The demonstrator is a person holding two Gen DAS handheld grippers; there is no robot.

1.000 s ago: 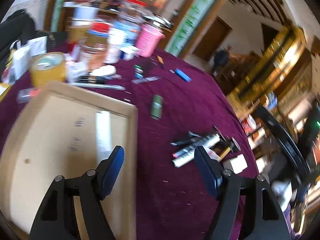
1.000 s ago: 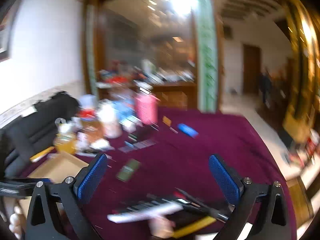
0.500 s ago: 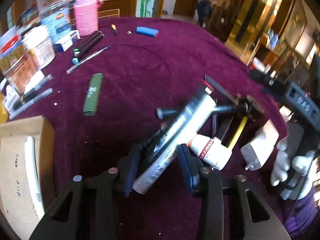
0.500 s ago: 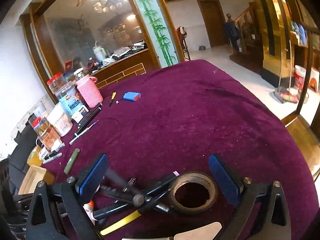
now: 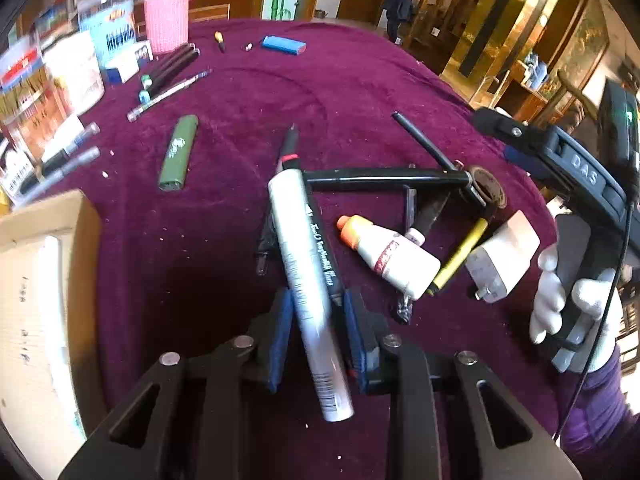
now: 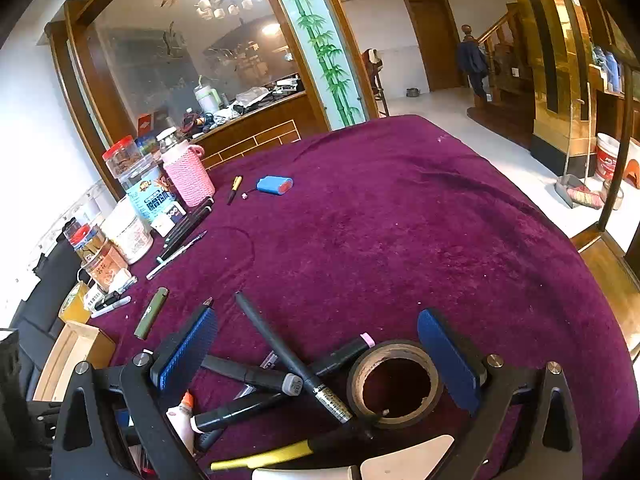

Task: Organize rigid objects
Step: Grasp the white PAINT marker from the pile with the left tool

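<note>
A pile of rigid items lies on the purple cloth: a silver marker [image 5: 300, 248], a black marker [image 5: 326, 252], a white bottle with an orange cap [image 5: 392, 256], a white charger [image 5: 504, 256], a yellow-handled tool [image 5: 460, 252] and a brown tape roll [image 6: 394, 384]. My left gripper [image 5: 316, 308] is closing. Its pads touch the silver marker and the black marker lying side by side between them. My right gripper [image 6: 316, 320] stands wide open low over the tape roll and crossed black pens [image 6: 280, 344], gripping nothing.
A cardboard box [image 5: 40, 280] sits at the left. A green lighter [image 5: 178, 152], loose pens [image 5: 168, 92], a blue battery pack [image 5: 284, 45], a pink knit-covered bottle [image 5: 166, 16] and jars [image 6: 132, 184] crowd the far left. A gloved hand [image 5: 572, 304] holds the right gripper.
The left gripper swung from above the box to the pile, dropped, and narrowed around the silver marker. The right gripper came down over the tape roll and stayed wide.
</note>
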